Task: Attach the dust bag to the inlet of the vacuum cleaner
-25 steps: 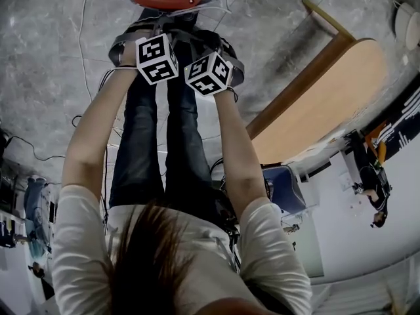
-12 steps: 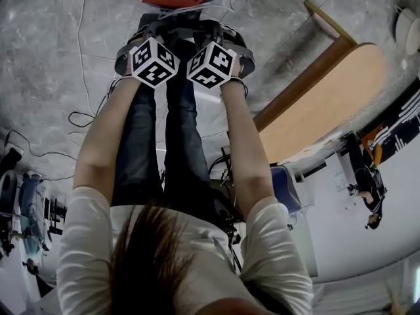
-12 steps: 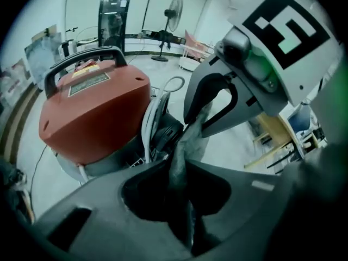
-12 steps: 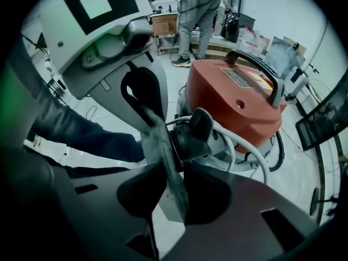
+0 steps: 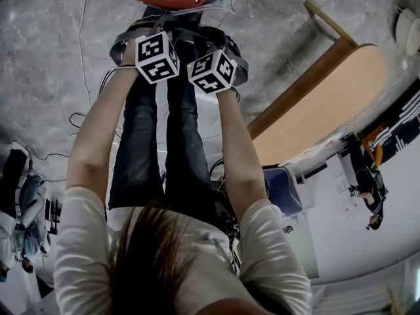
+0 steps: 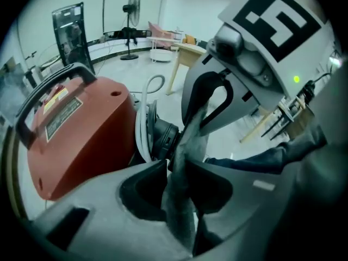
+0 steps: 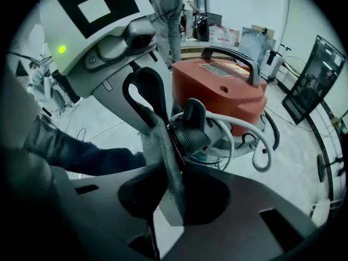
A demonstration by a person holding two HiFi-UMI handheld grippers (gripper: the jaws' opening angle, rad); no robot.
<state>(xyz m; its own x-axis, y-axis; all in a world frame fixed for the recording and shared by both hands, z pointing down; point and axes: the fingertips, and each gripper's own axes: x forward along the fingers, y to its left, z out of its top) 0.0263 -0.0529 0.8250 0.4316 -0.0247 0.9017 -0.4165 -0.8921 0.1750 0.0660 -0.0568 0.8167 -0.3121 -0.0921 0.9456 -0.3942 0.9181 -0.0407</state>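
Both pinch the dust bag [image 6: 178, 213]: left gripper [image 6: 175, 165] jaws opening, right gripper [image 7: 173, 170] closing.

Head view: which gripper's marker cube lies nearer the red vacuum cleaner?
The left gripper's cube, higher in the picture than the right gripper's. Both grippers have the dust bag between their jaws: left opening, right closing.

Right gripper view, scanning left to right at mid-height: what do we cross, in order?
jeans-clad leg → dust bag → black inlet → red vacuum cleaner body → dark panel
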